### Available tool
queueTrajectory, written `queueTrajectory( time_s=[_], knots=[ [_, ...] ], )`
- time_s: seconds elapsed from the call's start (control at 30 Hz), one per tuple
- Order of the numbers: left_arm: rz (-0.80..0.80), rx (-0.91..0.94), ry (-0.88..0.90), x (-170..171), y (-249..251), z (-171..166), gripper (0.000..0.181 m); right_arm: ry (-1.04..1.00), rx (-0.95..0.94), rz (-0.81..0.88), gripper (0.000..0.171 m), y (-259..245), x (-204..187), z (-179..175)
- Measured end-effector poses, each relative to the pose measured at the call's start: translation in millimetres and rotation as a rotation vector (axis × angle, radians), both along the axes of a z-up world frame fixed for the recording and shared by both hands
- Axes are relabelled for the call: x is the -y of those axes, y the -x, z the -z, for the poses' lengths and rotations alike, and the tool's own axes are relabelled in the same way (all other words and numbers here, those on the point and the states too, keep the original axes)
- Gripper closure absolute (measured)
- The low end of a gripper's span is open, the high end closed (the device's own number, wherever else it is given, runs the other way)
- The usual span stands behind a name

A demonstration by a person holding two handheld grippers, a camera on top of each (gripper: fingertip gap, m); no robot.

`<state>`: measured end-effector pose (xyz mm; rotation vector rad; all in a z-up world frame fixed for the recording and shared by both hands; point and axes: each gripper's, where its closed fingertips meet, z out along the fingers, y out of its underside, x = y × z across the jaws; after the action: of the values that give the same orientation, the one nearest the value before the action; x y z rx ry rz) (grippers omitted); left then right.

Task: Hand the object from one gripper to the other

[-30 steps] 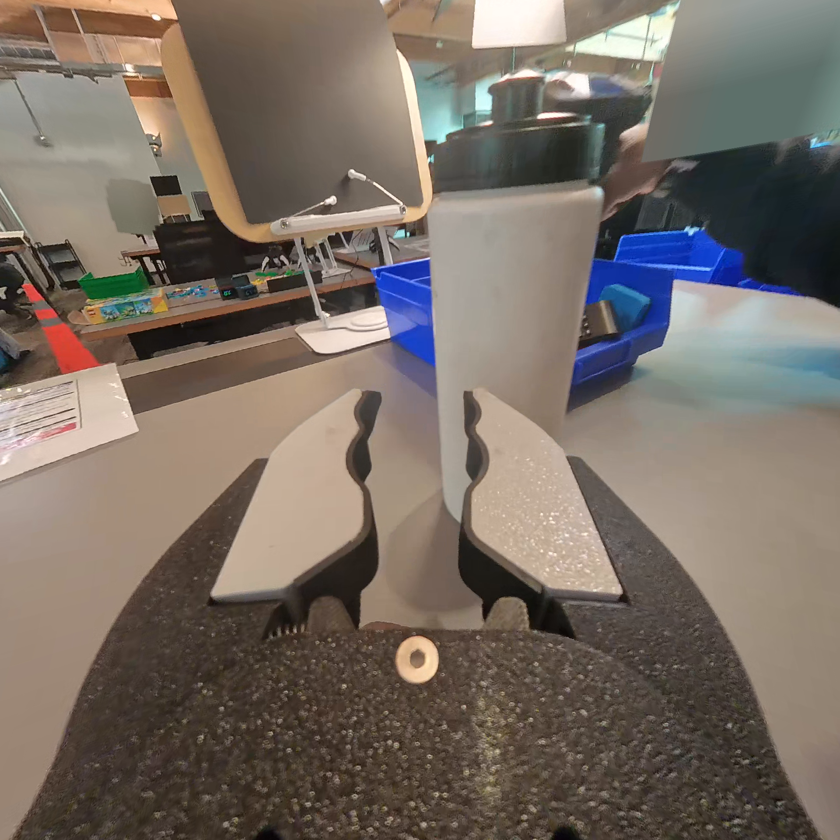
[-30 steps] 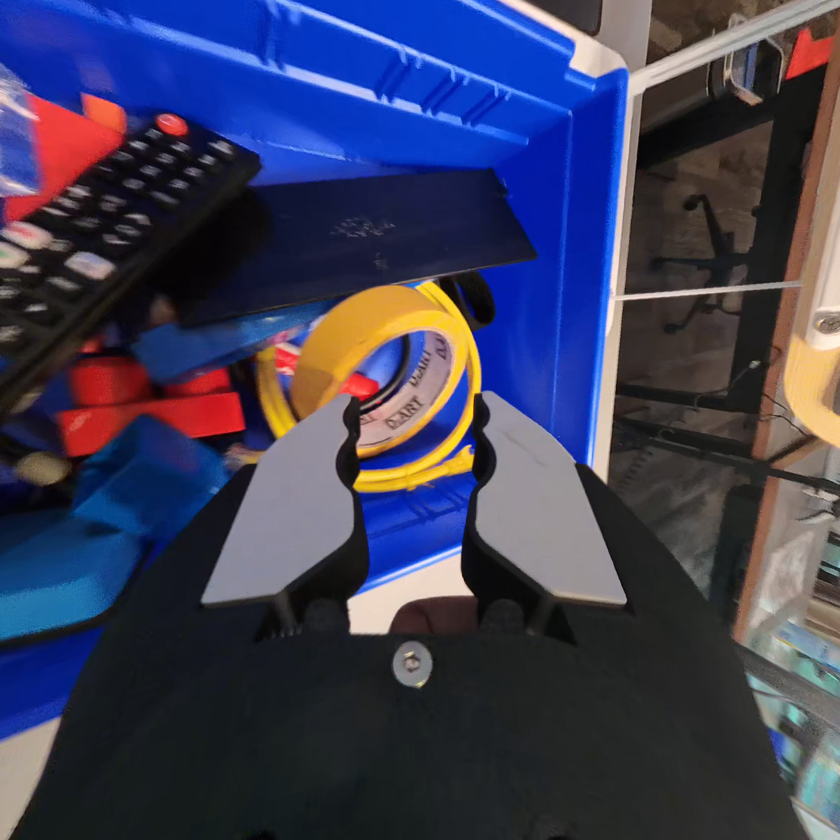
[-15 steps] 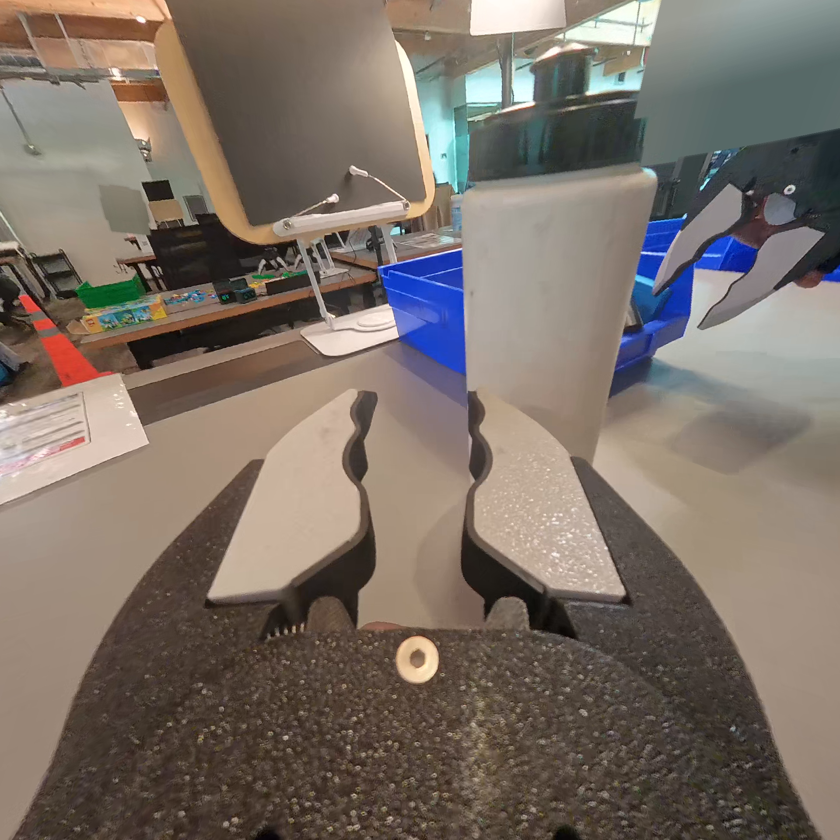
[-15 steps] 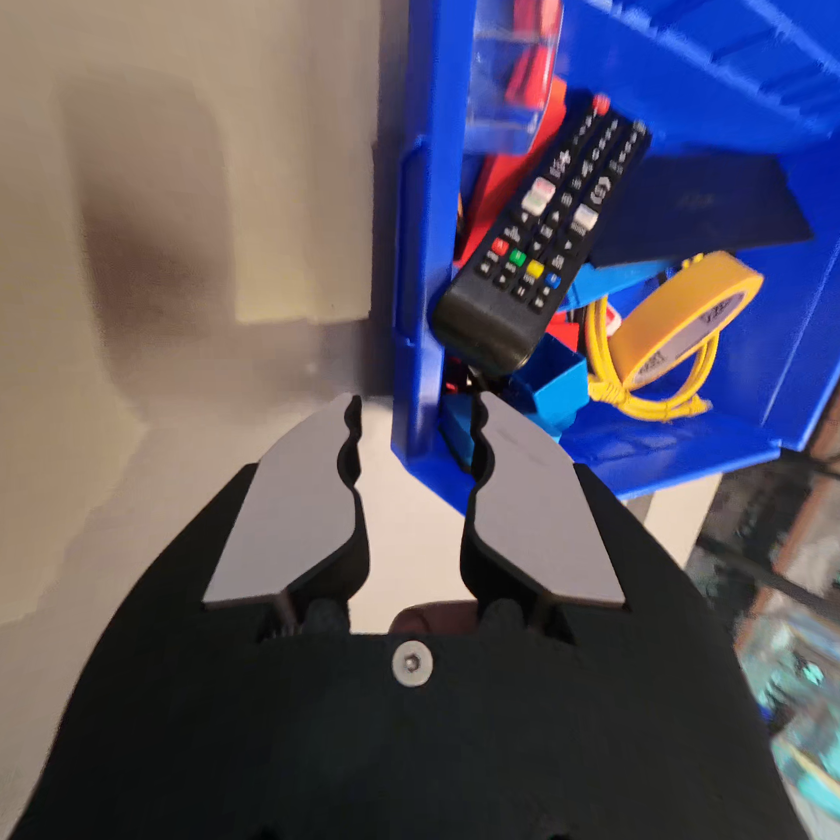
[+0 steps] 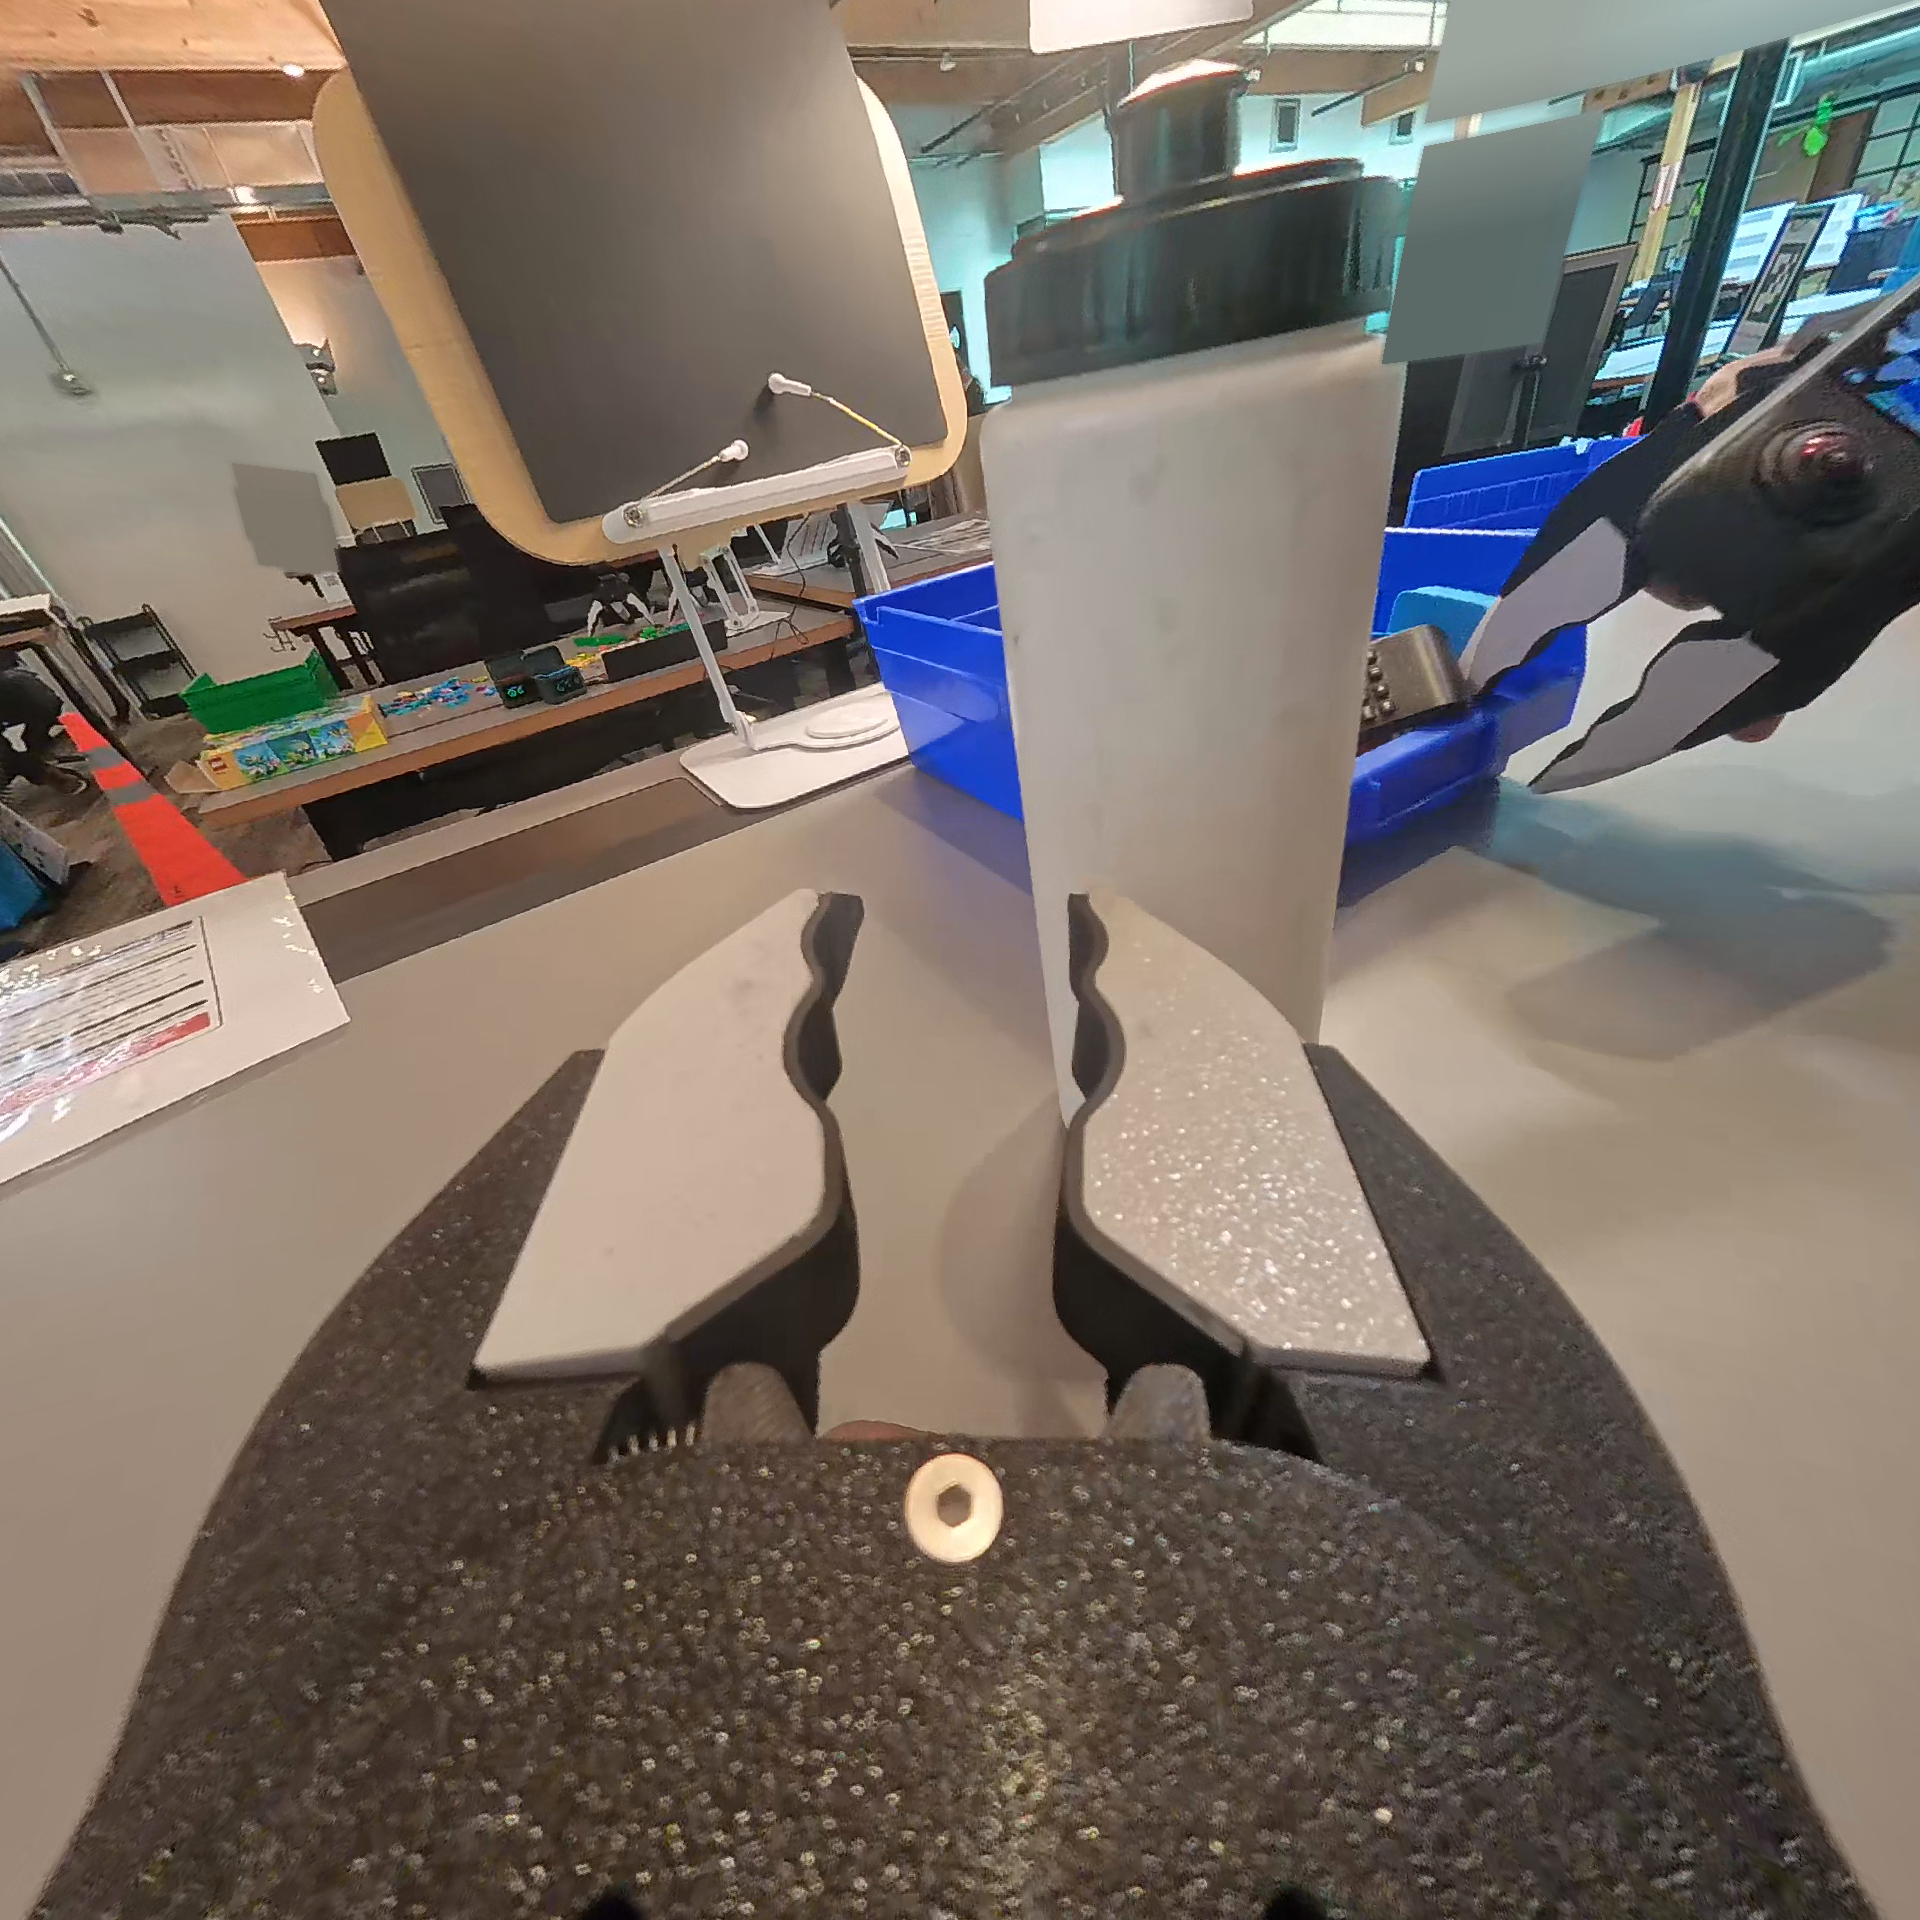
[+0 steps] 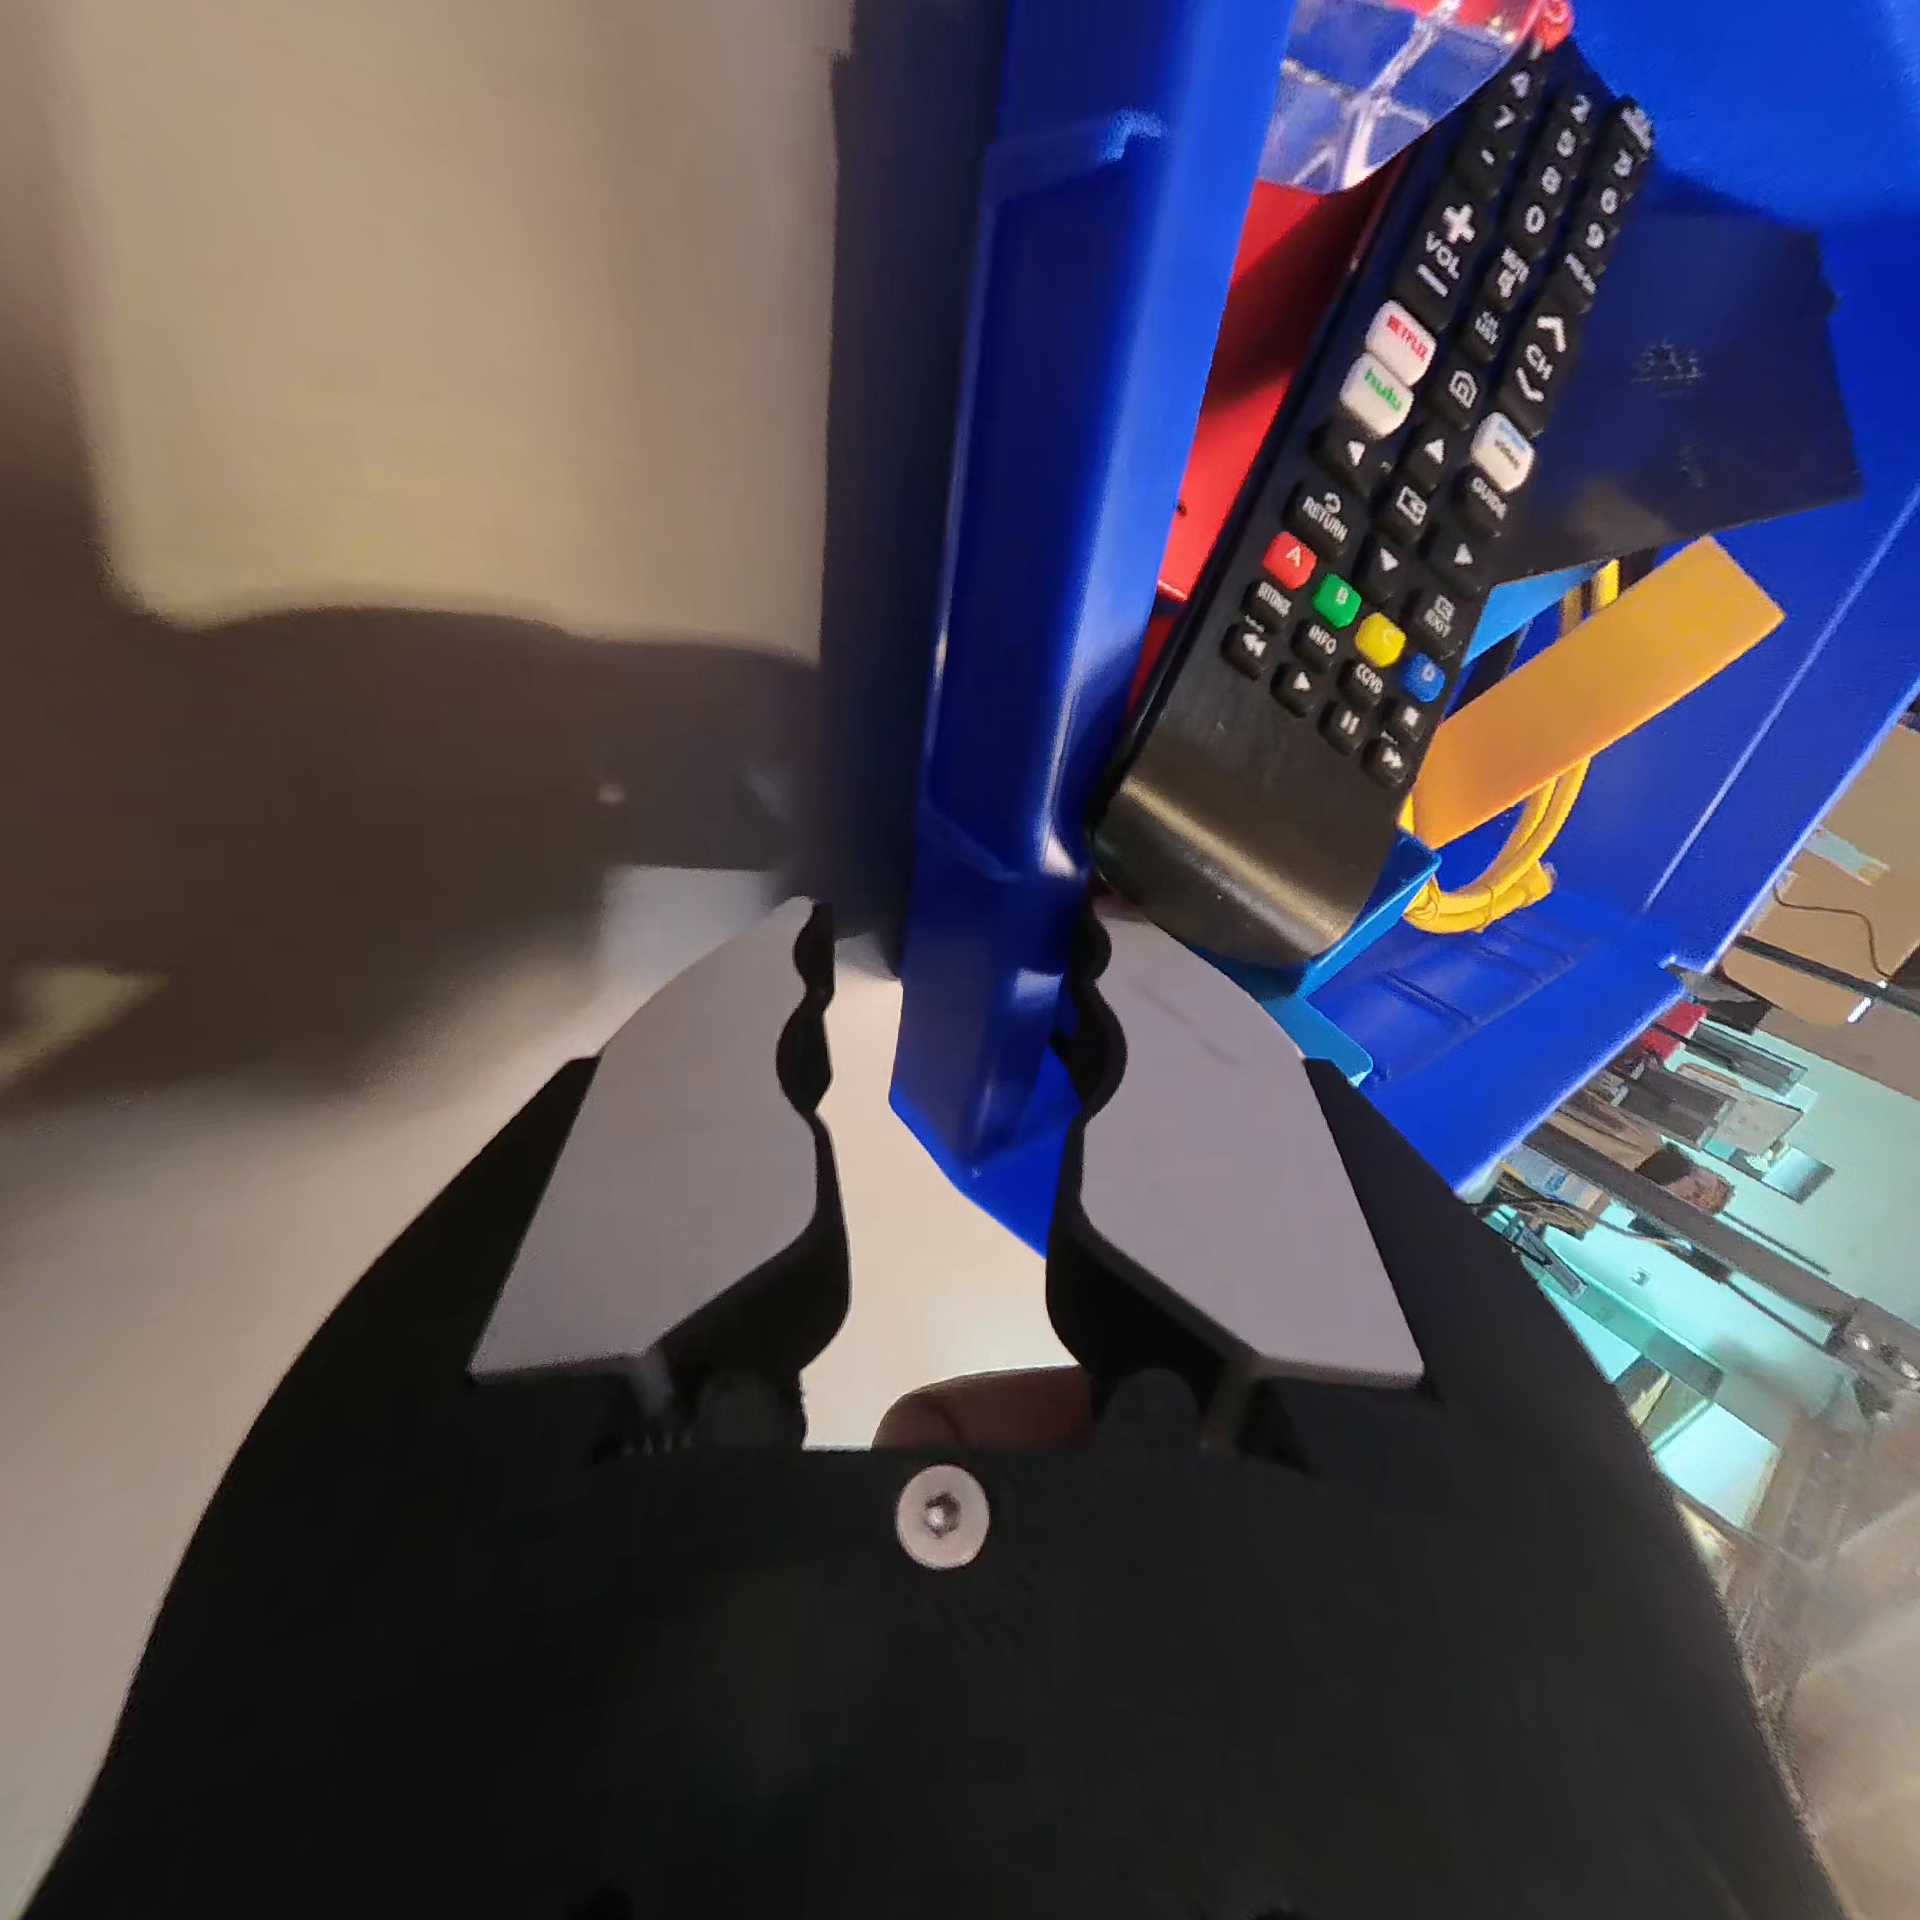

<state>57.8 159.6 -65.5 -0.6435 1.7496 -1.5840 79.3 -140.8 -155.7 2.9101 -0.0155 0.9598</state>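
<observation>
A white bottle [image 5: 1174, 644] with a black cap stands upright on the grey table [image 5: 1558, 1195]. It is just ahead of my left gripper [image 5: 956, 914] and slightly right of the gap. The left gripper is open and empty. My right gripper [image 6: 951, 925] is open and empty, its jaws on either side of the near wall of a blue bin [image 6: 1049, 520]. A black remote control [image 6: 1434, 468] leans in that bin, its end just past the right finger. In the left wrist view the right gripper [image 5: 1507, 727] sits at the bin's right corner, beside the remote [image 5: 1403, 675].
A dark board on a white stand [image 5: 644, 260] rises at the table's far edge. A laminated sheet [image 5: 135, 1018] lies at the left. A yellow tape roll [image 6: 1600, 665] and a yellow cable [image 6: 1496, 883] lie in the bin. A second blue bin [image 5: 1496, 499] stands behind. The tips of one gripper are about 30 centimeters away from the tips of the other. My left tips are roughly 5 centimeters from the white bottle [image 5: 1174, 644].
My right gripper has swung from over the bin's inside and the tape roll to its near wall and come lower, by the remote's end. My left gripper has barely shifted and stays open.
</observation>
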Motion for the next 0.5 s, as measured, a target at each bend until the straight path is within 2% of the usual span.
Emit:
queueTrajectory(
  time_s=[0.5],
  knots=[
    [0.040, -0.005, 0.020, 6, 7, 0, 0.139, 0.061, -0.235, -0.185, 0.121, 118, 3, 0]
  ],
)
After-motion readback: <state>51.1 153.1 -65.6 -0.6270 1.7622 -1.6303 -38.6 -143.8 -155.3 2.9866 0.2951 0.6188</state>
